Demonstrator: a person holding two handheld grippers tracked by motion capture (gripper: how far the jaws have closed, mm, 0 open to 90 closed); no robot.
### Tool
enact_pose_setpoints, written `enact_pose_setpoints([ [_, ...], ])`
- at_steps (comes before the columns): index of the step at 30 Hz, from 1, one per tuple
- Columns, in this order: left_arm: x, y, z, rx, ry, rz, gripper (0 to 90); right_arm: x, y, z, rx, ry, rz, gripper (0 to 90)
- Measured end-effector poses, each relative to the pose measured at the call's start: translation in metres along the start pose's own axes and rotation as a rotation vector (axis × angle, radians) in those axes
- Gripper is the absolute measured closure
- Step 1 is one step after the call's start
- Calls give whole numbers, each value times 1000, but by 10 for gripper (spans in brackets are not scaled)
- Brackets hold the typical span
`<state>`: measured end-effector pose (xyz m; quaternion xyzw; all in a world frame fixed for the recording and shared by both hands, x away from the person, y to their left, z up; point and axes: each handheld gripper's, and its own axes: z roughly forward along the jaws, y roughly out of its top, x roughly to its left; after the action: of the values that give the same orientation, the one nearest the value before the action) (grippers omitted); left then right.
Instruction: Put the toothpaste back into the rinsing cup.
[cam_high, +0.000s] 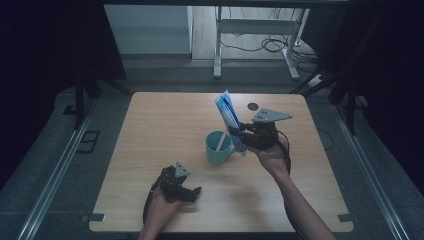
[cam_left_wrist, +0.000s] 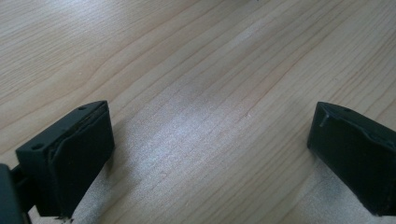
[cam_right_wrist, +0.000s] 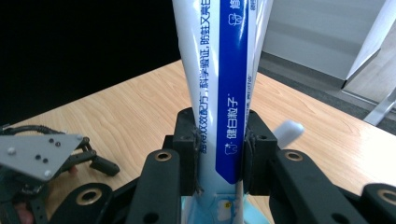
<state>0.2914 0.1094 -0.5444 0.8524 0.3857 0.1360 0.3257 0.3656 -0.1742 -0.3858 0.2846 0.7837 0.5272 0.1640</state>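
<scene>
A blue and white toothpaste tube (cam_high: 226, 111) is held tilted above the table, its lower end hanging beside a teal mug (cam_high: 216, 150). My right gripper (cam_high: 239, 134) is shut on the tube's lower part, just right of the mug. In the right gripper view the black jaws press on both sides of the tube (cam_right_wrist: 219, 93). A pale stick (cam_high: 221, 141) stands inside the mug. My left gripper (cam_high: 195, 194) rests low on the table near the front edge, left of and in front of the mug. Its jaws (cam_left_wrist: 210, 154) are wide open over bare wood.
The wooden table (cam_high: 150, 130) has a small dark round spot (cam_high: 253, 106) near its far edge. Behind the table stand a white desk frame (cam_high: 218, 50) and floor cables (cam_high: 272, 45). Metal rails run along the floor on both sides.
</scene>
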Motion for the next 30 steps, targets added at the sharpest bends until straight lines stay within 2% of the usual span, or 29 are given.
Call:
enact_pose_setpoints([
  [12, 0, 0, 0, -1, -1, 0, 6, 5, 10, 26, -24, -1, -7, 713],
  [15, 0, 0, 0, -1, 0, 1, 6, 7, 13, 35, -34, 12, 6, 712],
  [30, 0, 0, 0, -1, 1, 0, 6, 12, 7, 70, -44, 24, 12, 712],
])
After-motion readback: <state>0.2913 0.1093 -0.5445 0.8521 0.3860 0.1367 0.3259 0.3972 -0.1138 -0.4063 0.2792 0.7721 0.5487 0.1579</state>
